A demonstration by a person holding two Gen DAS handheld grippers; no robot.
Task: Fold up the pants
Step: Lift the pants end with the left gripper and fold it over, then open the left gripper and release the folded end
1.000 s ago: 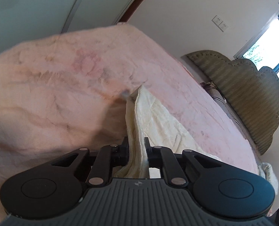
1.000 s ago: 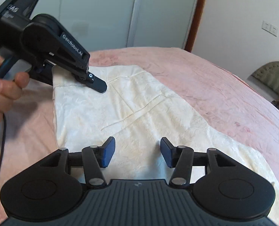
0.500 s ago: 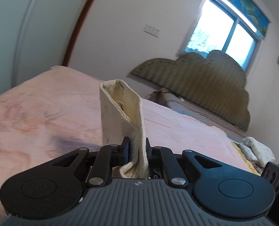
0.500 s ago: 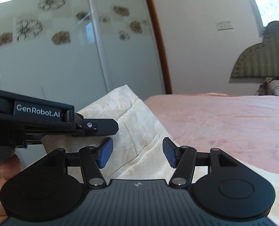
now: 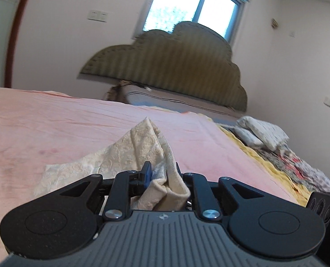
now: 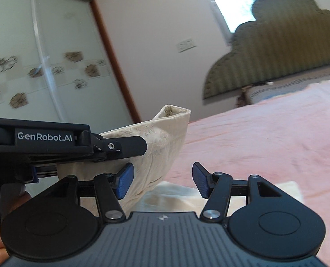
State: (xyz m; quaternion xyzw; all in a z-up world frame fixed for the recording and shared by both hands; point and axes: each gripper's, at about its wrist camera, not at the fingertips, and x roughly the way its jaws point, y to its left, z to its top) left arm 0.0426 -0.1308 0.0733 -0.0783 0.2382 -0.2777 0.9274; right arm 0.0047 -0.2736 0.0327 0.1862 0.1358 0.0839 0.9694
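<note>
The cream textured pants [image 5: 129, 153] lie on the pink bed cover [image 5: 53, 124]. My left gripper [image 5: 162, 175] is shut on a bunched edge of the pants and holds it lifted, with cloth trailing down to the bed. In the right wrist view the lifted pants [image 6: 162, 138] hang from the left gripper [image 6: 111, 146] at the left. My right gripper [image 6: 162, 182] is open and empty, just right of the hanging cloth, above more of the pants [image 6: 171, 195] on the bed.
A padded olive headboard [image 5: 171, 66] stands at the far end of the bed. A rumpled pile of patterned bedding [image 5: 283, 151] lies at the right. A mirrored wardrobe [image 6: 42, 66] is behind on the left. A window [image 5: 191, 6] is above the headboard.
My left gripper has carried the held pants edge up and over toward the headboard end. My right gripper has stayed open beside it and turned the same way.
</note>
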